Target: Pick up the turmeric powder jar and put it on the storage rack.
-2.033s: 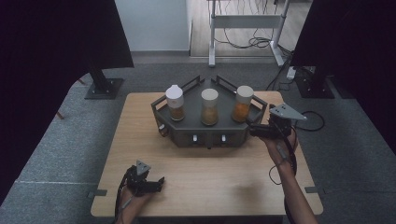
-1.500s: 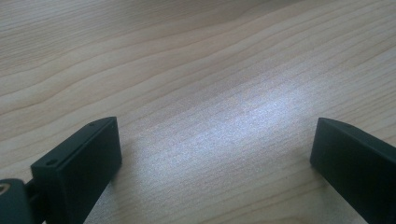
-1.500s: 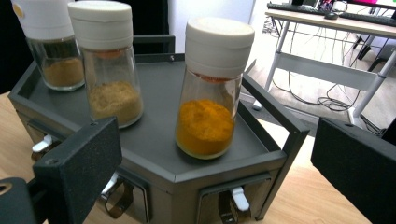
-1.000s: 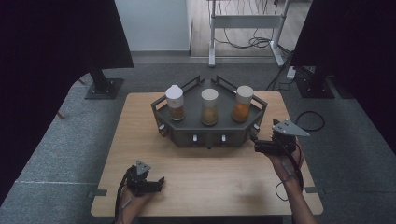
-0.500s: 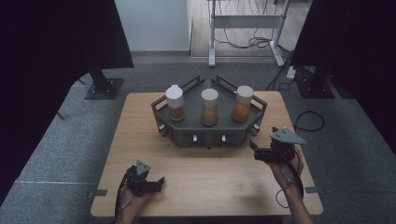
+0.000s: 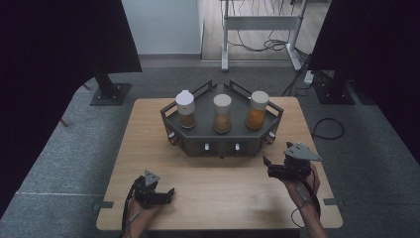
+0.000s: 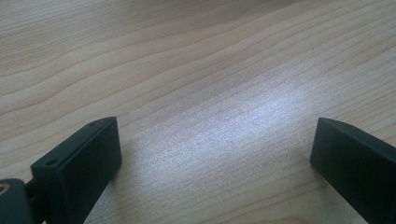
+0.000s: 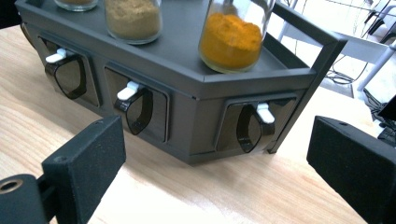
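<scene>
At the lower right of the high view, my right gripper (image 6: 270,167) is spread and empty, just beside the spice rack (image 6: 223,141) up and left of it. My left gripper (image 6: 168,194), also spread, lies farther off.

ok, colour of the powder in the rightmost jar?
Bright orange-yellow powder, best seen in the right gripper view.

Saw no readable text, labels, brands, numbers or signs anywhere. Checked jars (image 6: 222,113), rack (image 8: 187,119), table (image 6: 223,198) near my claws: all plain, nothing printed that I could make out.
</scene>
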A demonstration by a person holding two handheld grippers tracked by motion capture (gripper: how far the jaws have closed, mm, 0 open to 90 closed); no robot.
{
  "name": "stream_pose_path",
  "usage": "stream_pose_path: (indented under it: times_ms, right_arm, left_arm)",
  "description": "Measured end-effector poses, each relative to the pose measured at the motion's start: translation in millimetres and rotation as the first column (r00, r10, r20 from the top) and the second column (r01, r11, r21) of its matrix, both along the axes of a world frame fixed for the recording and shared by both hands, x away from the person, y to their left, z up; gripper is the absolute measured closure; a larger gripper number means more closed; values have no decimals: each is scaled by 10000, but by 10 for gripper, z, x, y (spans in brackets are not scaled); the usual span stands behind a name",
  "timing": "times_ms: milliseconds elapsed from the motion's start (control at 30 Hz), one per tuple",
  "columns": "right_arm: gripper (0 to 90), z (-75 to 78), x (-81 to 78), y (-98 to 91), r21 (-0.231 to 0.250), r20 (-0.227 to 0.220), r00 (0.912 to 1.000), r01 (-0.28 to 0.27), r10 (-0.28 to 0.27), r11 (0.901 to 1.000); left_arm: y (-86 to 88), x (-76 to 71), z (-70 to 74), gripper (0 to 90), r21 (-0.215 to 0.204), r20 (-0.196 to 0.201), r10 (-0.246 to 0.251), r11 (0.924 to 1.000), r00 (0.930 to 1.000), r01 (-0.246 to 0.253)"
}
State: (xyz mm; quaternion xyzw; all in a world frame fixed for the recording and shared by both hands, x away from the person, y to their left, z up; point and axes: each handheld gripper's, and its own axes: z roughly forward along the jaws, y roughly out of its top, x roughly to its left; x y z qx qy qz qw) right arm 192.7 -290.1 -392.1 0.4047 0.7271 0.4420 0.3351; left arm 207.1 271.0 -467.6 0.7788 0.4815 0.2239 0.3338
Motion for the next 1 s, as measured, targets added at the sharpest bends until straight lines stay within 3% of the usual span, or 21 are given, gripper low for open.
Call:
stream_pose_path:
  times_ms: [1000]
  right_arm:
    - [51,-281,-71,3,-375,-576,9980,226,-247,9990]
  left_arm:
    - [-1,-1,0,15,1,2,6,10000,10000,-6]
